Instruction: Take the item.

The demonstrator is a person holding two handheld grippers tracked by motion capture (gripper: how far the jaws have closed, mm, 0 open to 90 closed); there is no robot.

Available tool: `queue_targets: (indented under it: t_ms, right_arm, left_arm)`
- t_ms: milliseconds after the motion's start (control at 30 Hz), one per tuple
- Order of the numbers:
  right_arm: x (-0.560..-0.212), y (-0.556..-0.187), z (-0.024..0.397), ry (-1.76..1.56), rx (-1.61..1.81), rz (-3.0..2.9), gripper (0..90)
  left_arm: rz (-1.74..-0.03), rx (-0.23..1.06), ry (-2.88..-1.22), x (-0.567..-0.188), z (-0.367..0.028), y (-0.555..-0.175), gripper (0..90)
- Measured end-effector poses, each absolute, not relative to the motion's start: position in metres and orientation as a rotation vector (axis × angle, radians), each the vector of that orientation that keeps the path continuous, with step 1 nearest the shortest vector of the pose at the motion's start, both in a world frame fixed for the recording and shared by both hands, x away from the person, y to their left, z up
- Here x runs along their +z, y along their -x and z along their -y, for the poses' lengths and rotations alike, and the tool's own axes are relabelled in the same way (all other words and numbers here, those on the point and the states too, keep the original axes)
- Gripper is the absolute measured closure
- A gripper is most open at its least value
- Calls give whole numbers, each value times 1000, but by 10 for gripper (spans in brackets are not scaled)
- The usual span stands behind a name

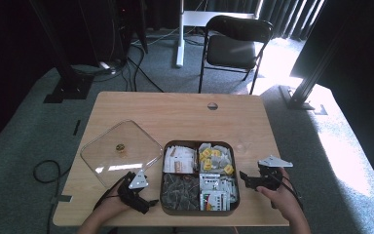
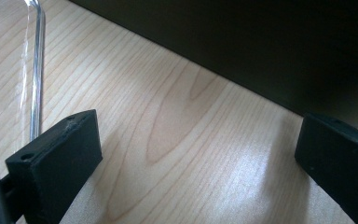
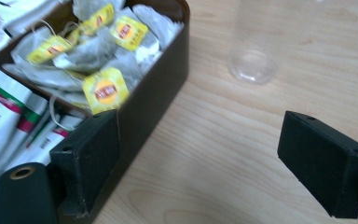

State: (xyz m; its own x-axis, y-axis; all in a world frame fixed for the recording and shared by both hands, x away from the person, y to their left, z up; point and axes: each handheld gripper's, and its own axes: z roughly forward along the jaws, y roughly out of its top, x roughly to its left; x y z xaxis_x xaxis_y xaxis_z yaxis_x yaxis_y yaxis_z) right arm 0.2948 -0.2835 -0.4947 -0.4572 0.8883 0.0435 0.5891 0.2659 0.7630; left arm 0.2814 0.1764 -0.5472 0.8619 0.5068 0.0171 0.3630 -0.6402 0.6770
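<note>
Teabags (image 3: 103, 88) fill the four-part box (image 1: 199, 178); clear lid (image 1: 121, 152) lies beside.

One tea box (image 1: 163, 192), one clear lid (image 1: 102, 161), one clear cup (image 3: 253, 65), two grippers.

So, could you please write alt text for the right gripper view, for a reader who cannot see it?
The right gripper hangs open over a wooden table, its left jaw against the outer wall of a dark box. The box holds tea bags with yellow tags and white packets. A clear plastic cup stands on the table beyond.
</note>
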Motion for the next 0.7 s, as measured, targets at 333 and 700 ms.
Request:
queue_targets:
  t_ms: [333,700]
  right_arm:
    - [-483,-301,267,-1294,1060,-2157,138]
    - [-475,-310,249,-1193,1070,-2195,245]
  left_arm:
    - [-626,267,-2333,-547,-176,-281,5]
    - [-626,267,-2332,-547,-176,-281,5]
